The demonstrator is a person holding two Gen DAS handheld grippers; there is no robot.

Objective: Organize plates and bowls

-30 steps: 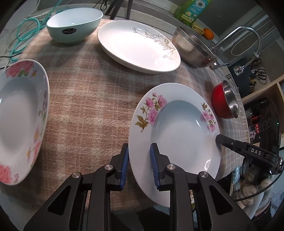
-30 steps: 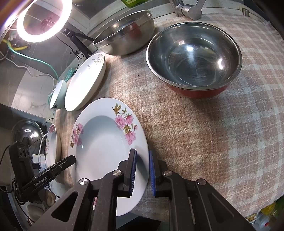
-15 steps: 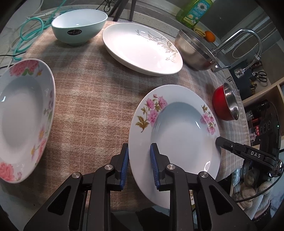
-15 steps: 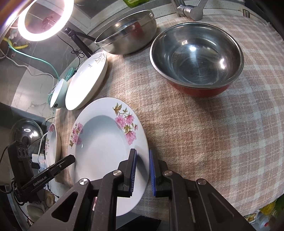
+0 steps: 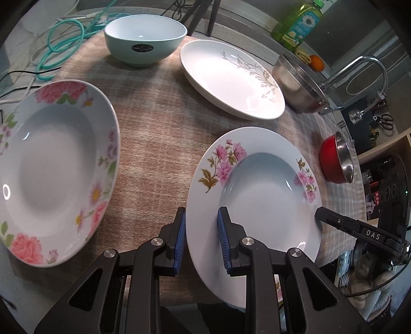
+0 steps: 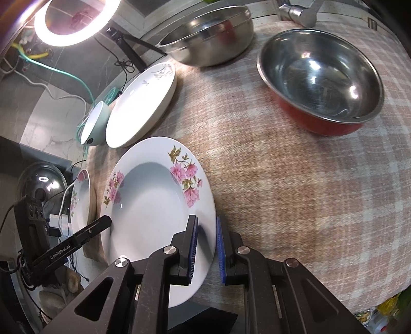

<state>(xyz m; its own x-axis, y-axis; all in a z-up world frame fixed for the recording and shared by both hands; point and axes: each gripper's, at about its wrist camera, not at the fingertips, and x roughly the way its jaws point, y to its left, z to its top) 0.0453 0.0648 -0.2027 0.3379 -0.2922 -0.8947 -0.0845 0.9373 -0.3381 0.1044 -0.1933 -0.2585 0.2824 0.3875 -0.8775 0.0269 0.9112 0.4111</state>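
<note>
White with pink sprays on its rim, the soup plate (image 5: 259,195) sits at lower centre of both wrist views, on the checked cloth (image 5: 154,133) near its edge. The left gripper (image 5: 201,239) straddles the plate's near-left rim, one blue pad under the rim's outer side and the other over the inner face; its jaws stand narrow around the rim, though whether both pads press the china cannot be told. The right gripper (image 6: 207,250) grips the opposite rim the same way, one pad above and one outside the edge, jaws narrow. Each gripper's black finger shows in the other's view at the plate's far rim.

In the left view a rose plate (image 5: 55,169) fills the left side, well apart from the soup plate. At upper centre stands a pale green bowl (image 5: 146,38), with a leaf-print plate (image 5: 231,79) just to its right. A steel bowl (image 5: 298,82) lies at upper right beside the tap (image 5: 359,72), and a red bowl (image 5: 336,161) sits at right near the cloth's edge.

In the right view the red bowl (image 6: 321,79), steel inside, is at upper right, the steel bowl (image 6: 208,33) at top centre, and a lit ring lamp (image 6: 74,20) at upper left.
</note>
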